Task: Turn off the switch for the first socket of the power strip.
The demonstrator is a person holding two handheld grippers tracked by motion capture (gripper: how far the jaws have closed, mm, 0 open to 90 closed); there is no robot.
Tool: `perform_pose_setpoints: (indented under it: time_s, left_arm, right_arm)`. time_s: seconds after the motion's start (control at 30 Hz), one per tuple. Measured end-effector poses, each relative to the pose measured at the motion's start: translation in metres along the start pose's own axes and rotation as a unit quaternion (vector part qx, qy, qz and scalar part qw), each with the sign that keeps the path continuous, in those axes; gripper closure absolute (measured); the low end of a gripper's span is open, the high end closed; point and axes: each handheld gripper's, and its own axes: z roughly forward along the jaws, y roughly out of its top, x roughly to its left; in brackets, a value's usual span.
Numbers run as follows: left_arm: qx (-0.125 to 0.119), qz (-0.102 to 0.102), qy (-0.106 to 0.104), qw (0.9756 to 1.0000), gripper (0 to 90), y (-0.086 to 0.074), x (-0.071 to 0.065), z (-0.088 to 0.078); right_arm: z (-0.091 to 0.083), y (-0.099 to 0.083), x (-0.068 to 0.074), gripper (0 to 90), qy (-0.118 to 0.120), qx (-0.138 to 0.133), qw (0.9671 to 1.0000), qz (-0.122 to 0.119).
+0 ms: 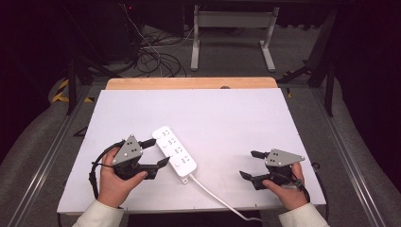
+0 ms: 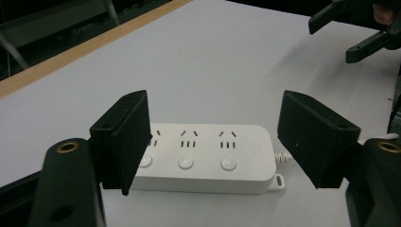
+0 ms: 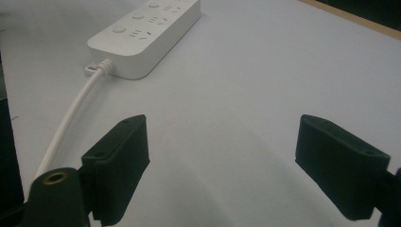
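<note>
Closing my left gripper [image 1: 155, 152], its fingers open around the power strip [image 1: 175, 152] at the table's [image 1: 236, 118] seven o'clock, I risk skidding it sideways; right gripper [image 1: 249, 164] idles open.

White smooth plastic power strip [image 2: 203, 158], slightly glossy, with a smooth white rubbery cord [image 3: 71, 118]. The table's white top [image 1: 227, 118] looked matt, its far edge pale bare wood [image 1: 189, 83]. Black gripper pads [image 2: 127, 142] appeared matt, finely ribbed.
</note>
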Motion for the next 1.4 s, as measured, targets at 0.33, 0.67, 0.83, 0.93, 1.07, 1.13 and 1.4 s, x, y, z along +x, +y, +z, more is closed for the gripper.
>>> perform_pose_setpoints:
  time_s: [0.33,0.67,0.83,0.93,1.07,1.13,1.4]
  left_arm:
    - [0.011,0.010,-0.012,0.9998,29.0,0.007,-0.006,0.019]
    - [0.026,0.014,-0.026,0.9992,36.6,0.008,-0.008,0.031]
    - [0.042,0.001,-0.043,0.9982,57.4,0.008,-0.005,0.034]
    - [0.050,-0.008,-0.054,0.9972,74.6,0.008,-0.004,0.036]
    - [0.076,-0.021,-0.072,0.9943,90.0,0.007,-0.001,0.043]
    - [0.086,-0.023,-0.075,0.9932,90.0,0.007,0.001,0.046]
    - [0.117,-0.033,-0.073,0.9899,90.0,0.005,0.006,0.055]
  right_arm:
    - [0.000,0.000,0.000,18.5,0.002,-0.001,1.0000,0.001]
    - [0.000,0.000,0.000,18.9,0.005,-0.001,1.0000,0.001]
    - [0.001,-0.001,0.000,19.0,0.004,0.002,1.0000,0.000]
    - [0.001,-0.001,0.000,19.1,0.006,0.002,1.0000,0.000]
    - [0.002,-0.001,0.000,19.3,0.007,0.004,1.0000,0.000]
    - [0.002,-0.001,0.000,19.3,0.007,0.005,1.0000,0.000]
    - [0.003,-0.001,0.000,19.5,0.008,0.006,1.0000,-0.001]
